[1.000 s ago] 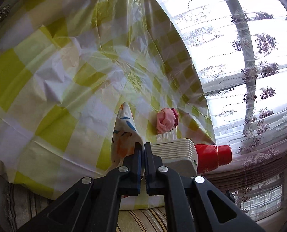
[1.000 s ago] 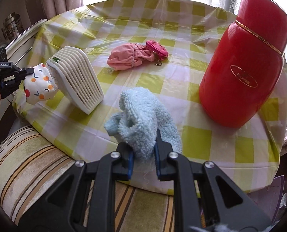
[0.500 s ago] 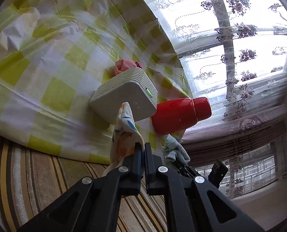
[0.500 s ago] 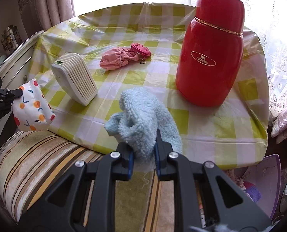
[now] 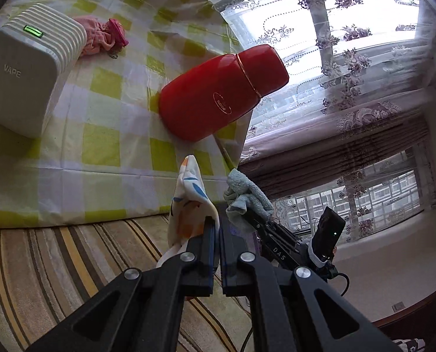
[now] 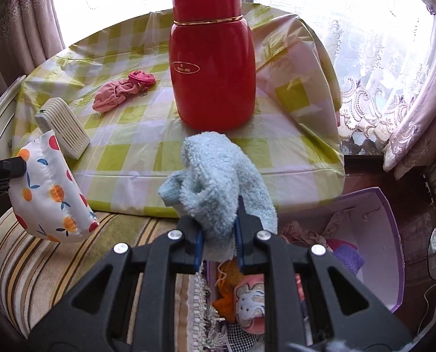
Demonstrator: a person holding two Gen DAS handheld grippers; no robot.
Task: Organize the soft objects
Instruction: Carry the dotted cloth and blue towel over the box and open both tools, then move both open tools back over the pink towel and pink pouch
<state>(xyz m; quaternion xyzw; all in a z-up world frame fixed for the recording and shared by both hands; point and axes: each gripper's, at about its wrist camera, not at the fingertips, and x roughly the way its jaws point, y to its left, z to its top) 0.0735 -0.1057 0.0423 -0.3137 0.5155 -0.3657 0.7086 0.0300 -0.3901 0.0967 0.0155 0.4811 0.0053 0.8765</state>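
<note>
Left gripper and right gripper both clamped.

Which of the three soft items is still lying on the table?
The pink cloth, crumpled left of the red flask. The fluffy blue sock is clamped in the right gripper and the fruit-print pouch in the left gripper.

A worktop wears a glossy cloth checked in lime green and white. On it stands a bright red flask with a thin gold band and a gold oval logo. A crumpled soft pouch is pale pink with a deeper pink end. A ribbed device is off-white, with a small green light. A padded fabric piece is white, printed with orange and red fruit and blue leaves. A fluffy sock is pale blue — held in a black gripper with blue pads. The sofa is striped cream, brown and yellow. A box is lilac.
</note>
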